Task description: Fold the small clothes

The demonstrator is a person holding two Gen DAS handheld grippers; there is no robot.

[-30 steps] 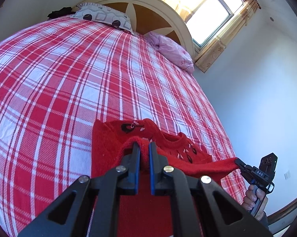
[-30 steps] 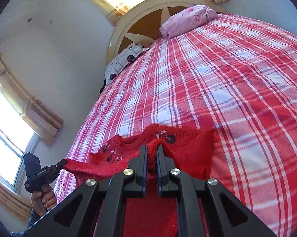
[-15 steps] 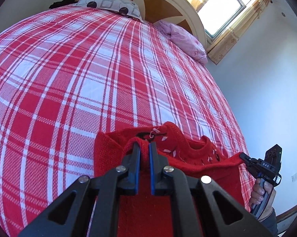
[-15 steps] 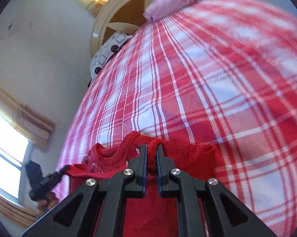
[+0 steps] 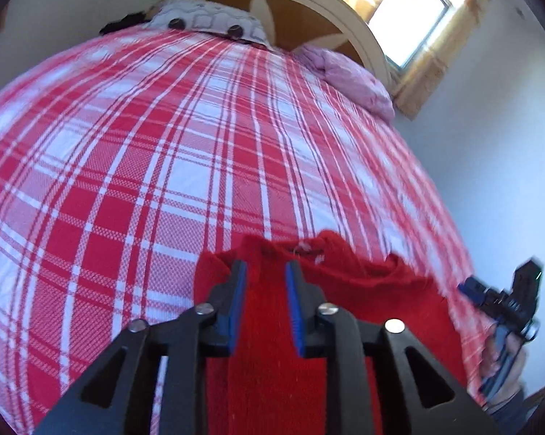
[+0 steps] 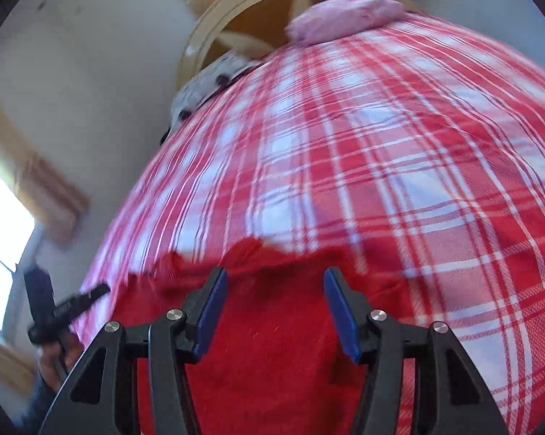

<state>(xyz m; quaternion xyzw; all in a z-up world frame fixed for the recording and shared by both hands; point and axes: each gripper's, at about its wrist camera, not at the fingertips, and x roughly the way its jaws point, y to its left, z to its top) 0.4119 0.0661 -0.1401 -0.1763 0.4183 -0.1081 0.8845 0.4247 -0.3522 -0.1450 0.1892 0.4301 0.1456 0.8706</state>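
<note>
A small red knit sweater point(image 5: 272, 344) lies on the red and white plaid bed point(image 5: 145, 152), folded over so its plain back faces up. It also shows in the right wrist view point(image 6: 272, 355). My left gripper point(image 5: 265, 272) is open just above its left part, jaws apart and empty. My right gripper point(image 6: 274, 279) is open wider above its right part, also empty. Each gripper shows at the edge of the other's view: the right one point(image 5: 490, 295), the left one point(image 6: 73, 301).
A patterned pillow point(image 5: 207, 23) and a pink pillow point(image 5: 352, 76) lie at the curved wooden headboard point(image 5: 308, 11). A bright window point(image 5: 413, 11) with curtains is beyond the bed. White walls flank the bed on both sides.
Both grippers were shut on the sweater's edge and carried it forward over itself. Now both have opened and let it go, and the sweater lies folded on the bed.
</note>
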